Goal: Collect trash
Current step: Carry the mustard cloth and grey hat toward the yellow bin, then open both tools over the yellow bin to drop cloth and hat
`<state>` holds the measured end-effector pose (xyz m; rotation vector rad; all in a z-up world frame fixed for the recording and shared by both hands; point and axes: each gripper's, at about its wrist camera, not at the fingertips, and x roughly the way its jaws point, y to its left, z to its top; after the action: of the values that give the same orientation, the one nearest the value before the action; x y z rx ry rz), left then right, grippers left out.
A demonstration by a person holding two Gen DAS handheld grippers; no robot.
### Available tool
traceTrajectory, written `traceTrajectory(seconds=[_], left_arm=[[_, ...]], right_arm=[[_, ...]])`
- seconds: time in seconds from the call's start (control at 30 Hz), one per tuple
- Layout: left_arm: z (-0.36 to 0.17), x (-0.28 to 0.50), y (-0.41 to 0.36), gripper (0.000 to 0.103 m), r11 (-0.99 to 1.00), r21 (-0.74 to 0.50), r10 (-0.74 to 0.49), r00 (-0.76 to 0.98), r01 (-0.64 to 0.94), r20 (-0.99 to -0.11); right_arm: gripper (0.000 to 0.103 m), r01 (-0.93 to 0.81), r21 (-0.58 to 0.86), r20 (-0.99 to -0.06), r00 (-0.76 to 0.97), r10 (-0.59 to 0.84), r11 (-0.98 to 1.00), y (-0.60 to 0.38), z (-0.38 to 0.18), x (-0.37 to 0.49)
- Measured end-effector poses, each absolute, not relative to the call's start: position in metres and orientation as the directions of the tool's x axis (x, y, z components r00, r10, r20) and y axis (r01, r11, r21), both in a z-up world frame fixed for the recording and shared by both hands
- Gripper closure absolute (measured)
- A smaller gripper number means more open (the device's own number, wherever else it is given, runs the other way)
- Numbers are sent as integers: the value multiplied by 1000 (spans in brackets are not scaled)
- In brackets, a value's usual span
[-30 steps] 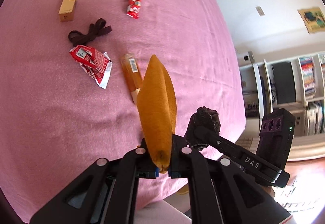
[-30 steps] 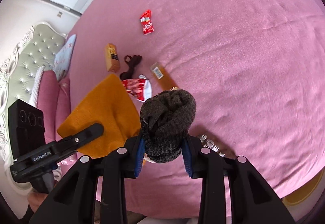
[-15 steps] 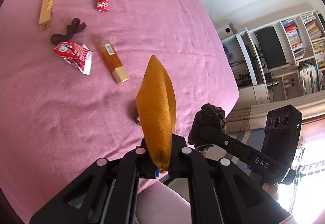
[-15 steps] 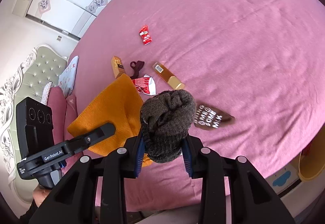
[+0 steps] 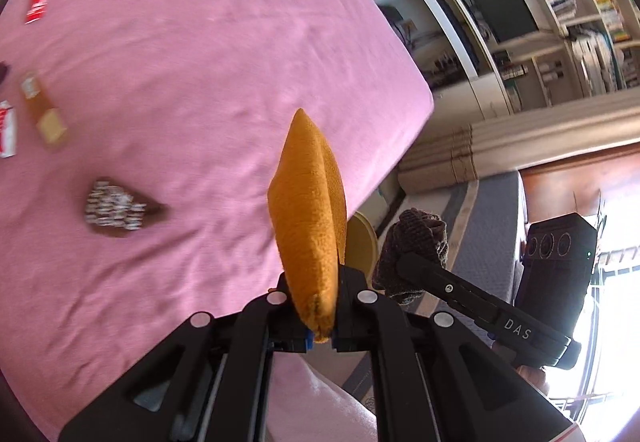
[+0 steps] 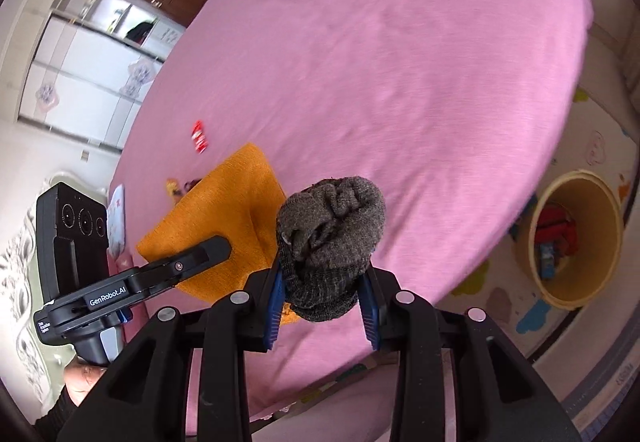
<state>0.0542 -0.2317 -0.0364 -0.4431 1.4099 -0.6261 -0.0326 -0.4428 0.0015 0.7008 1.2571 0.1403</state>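
Blurring smears the brown wrapper (image 5: 120, 207) on the pink bed (image 5: 208, 53), its print unreadable. The left gripper (image 5: 320, 330) is clamped on an orange cloth (image 5: 308, 226); the right gripper (image 6: 322, 316) pinches a dark knitted sock (image 6: 330, 238). A yellow bin (image 6: 576, 238) with trash stands on the floor, far right.

"DAS" on right gripper (image 5: 400, 262), "GenRobot.AI" on left gripper (image 6: 208, 246)

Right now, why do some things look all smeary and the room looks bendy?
Left wrist view: the brown wrapper on the pink bedspread is streaked by motion blur, and the window corner glares white. Right wrist view: the fisheye lens curves the bedspread's edge, the red packet is smeared, while the dark sock stays sharp.
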Motion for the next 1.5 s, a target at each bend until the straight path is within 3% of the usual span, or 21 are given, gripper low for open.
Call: traceTrajectory(seconds=[0.33, 0.63, 1.17, 1.3, 1.37, 1.4, 1.43, 1.5], left_arm=[[-64, 54, -417, 98, 708, -649, -633, -156, 279, -758], [-107, 39, -542, 98, 677, -625, -547, -303, 389, -781], [-211, 24, -628, 98, 706, -581, -395, -456, 404, -797], [-221, 22, -638, 97, 702, -589, -390, -476, 400, -788], [-226, 21, -639, 82, 707, -586, -376, -491, 395, -786], [-230, 21, -640, 44, 723, -560, -349, -485, 405, -802], [-236, 22, -643, 23, 743, -523, -314, -472, 417, -824], [-244, 24, -638, 26, 766, -492, -285, -468, 413, -836]], right_arm=[[71, 506, 503, -861, 366, 354, 700, -597, -29, -93], [70, 649, 475, -880, 354, 317, 594, -685, -76, -138], [70, 738, 428, -892, 252, 374, 522, -751, -165, -159], [64, 746, 407, -900, 228, 373, 527, -756, -175, -160], [62, 759, 397, -899, 210, 383, 516, -759, -181, -162], [60, 764, 399, -898, 213, 385, 508, -761, -183, -163], [57, 767, 399, -897, 215, 386, 502, -763, -184, -165], [53, 772, 390, -900, 205, 385, 502, -765, -186, -166]])
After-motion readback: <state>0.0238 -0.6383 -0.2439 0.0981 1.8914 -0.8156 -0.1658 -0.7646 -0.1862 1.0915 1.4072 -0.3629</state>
